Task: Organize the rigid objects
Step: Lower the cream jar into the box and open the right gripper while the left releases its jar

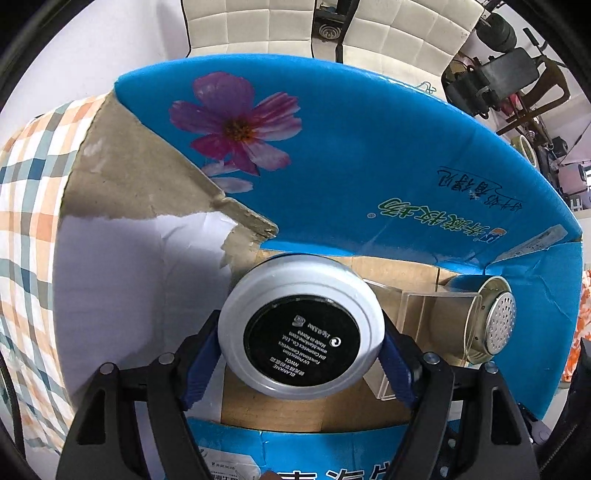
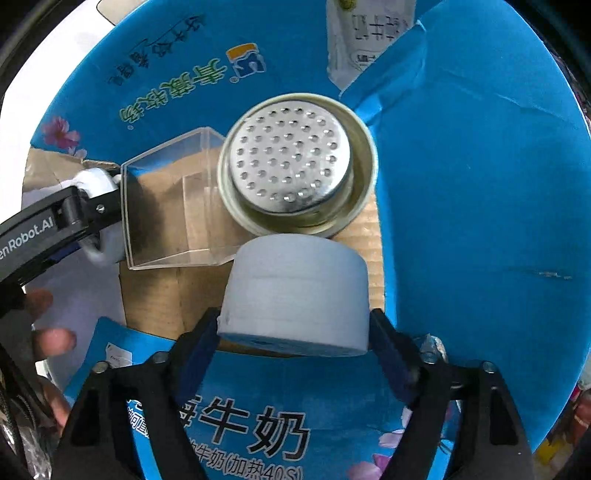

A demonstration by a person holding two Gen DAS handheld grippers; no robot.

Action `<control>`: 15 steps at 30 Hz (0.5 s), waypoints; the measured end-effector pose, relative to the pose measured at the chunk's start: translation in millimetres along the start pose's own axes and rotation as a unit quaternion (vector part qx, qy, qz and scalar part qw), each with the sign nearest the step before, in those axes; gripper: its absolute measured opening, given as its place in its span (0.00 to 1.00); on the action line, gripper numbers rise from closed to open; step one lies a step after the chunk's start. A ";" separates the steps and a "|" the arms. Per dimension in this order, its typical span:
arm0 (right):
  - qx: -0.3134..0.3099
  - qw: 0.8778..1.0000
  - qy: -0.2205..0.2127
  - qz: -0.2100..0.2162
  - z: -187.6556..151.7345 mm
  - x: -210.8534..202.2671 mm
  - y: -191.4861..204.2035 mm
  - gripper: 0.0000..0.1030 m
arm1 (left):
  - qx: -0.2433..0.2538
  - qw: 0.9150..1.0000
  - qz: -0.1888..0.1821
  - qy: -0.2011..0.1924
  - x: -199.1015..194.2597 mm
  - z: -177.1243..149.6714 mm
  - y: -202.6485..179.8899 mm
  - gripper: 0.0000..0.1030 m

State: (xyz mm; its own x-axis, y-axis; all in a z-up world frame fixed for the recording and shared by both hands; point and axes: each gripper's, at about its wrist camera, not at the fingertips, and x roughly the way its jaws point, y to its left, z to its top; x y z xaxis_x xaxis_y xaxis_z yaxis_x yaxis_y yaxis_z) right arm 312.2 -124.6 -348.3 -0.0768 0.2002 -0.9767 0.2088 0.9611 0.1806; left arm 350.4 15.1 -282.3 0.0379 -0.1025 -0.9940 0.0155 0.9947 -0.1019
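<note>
My left gripper point(image 1: 301, 350) is shut on a white cosmetic jar point(image 1: 301, 325), its black labelled base facing the camera, held over the open blue milk carton box point(image 1: 369, 147). My right gripper point(image 2: 293, 332) is shut on a white round jar point(image 2: 295, 288), held above the box's cardboard floor point(image 2: 155, 295). Inside the box lie a clear plastic box point(image 2: 173, 199) and a perforated metal strainer cup point(image 2: 295, 166); both show in the left wrist view too, the clear box point(image 1: 413, 314) and the strainer point(image 1: 491, 321). The left gripper and its jar point(image 2: 96, 184) show at left in the right wrist view.
The box's blue flaps point(image 2: 480, 184) stand open around the floor. A torn cardboard flap point(image 1: 140, 177) sticks up at left. A checked cloth point(image 1: 29, 221) covers the table. White chairs point(image 1: 399, 29) and equipment stand behind. A white carton point(image 2: 365, 33) leans at the far wall.
</note>
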 end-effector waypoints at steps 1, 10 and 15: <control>-0.002 1.000 0.000 0.000 -1.0 -0.4 4.4 0.91 | 0.001 1.000 0.001 -0.002 -0.4 0.0 0.2 0.76; -0.016 1.000 -0.011 -0.018 -5.8 -3.9 10.5 0.98 | 0.023 0.999 0.021 -0.019 -6.8 -6.2 -4.5 0.84; -0.022 0.999 -0.023 -0.026 -17.9 -24.3 -2.0 0.98 | 0.038 0.998 0.039 -0.031 -12.6 -13.8 -0.7 1.00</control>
State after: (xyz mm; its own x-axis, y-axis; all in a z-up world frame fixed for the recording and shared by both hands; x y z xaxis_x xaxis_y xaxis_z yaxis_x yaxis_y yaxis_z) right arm 296.2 -128.1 -322.8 -0.0422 0.1411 -0.9891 0.1618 0.9779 0.1326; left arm 336.1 15.8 -270.2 0.1041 -0.0273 -0.9942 0.0849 0.9962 -0.0185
